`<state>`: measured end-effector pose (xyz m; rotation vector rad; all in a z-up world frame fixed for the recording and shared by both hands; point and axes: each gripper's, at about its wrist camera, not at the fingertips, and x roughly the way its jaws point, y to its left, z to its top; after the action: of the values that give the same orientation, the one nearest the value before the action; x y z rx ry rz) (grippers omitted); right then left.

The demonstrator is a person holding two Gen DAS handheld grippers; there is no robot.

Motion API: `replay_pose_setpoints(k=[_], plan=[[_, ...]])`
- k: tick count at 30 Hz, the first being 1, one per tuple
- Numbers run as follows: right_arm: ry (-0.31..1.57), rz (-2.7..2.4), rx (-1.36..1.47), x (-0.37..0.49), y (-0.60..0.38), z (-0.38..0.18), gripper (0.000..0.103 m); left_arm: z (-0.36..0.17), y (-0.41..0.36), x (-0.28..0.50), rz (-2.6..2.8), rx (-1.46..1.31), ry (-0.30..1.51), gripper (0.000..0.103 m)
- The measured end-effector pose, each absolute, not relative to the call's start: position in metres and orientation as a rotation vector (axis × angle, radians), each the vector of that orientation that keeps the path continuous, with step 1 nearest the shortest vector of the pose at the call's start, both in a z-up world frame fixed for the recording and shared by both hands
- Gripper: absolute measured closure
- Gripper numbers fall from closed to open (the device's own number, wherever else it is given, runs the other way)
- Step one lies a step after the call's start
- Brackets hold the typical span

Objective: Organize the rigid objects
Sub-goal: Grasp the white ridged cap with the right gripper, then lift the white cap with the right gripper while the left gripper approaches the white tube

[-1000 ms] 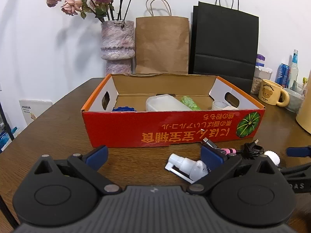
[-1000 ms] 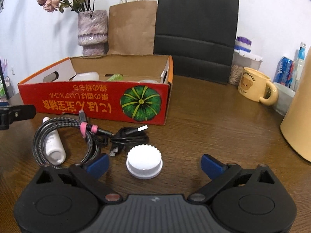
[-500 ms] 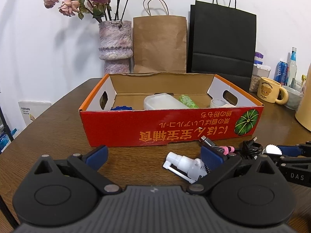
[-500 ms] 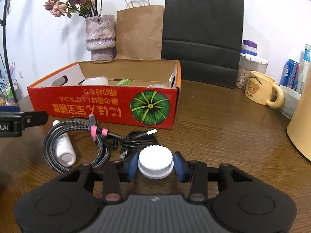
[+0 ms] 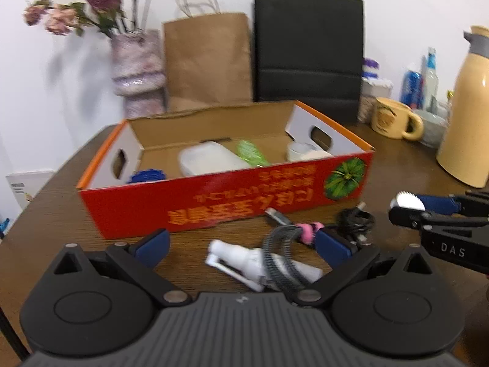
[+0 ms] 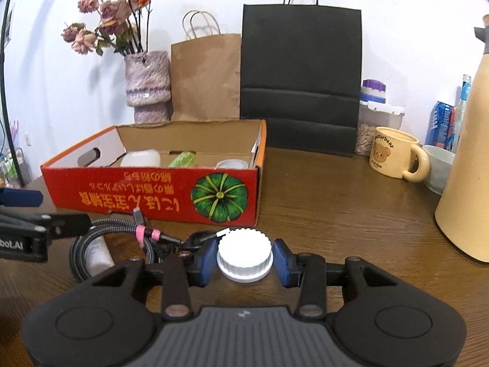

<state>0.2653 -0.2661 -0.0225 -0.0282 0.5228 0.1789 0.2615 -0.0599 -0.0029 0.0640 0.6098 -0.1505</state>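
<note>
Dark wood tabletop (image 6: pixel 351 208) fills the lower half of both views, with a white wall, a vase of dried flowers (image 6: pixel 148 84), a brown paper bag (image 6: pixel 206 76) and a black paper bag (image 6: pixel 301 79) lined up behind. At centre left sits the red cardboard box (image 6: pixel 152 192), open-topped, already holding a white container (image 5: pixel 211 160), a green packet (image 5: pixel 250 153) and a small white cup (image 5: pixel 301 151), so it reads as the collecting place for the loose items.

Low in the middle of the right wrist view, the right tool (image 6: pixel 245 258) has just closed its jaws, and its blue pads press both sides of the white ribbed cap (image 6: pixel 244 253), which looks barely off the wood, if at all. Gripping it across the ridged rim probably gives the pads a firm, non-slip hold for carrying it to the box.

Bottom centre of the left wrist view, the left tool (image 5: pixel 241 243) stands wide with nothing held, framing a small white spray bottle (image 5: pixel 244 260) that lies under a braided cable (image 5: pixel 284 244) with a pink tie; likely the next pick, though the cable may snag
</note>
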Motion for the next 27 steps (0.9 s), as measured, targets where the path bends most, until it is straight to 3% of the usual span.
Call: replay_pose_setpoints(k=[27], plan=[[0.457, 0.160, -0.008, 0.244, -0.306, -0.010, 0.064, -0.022, -0.143, 0.280, -0.161, 0.417, 0.754, 0.000]])
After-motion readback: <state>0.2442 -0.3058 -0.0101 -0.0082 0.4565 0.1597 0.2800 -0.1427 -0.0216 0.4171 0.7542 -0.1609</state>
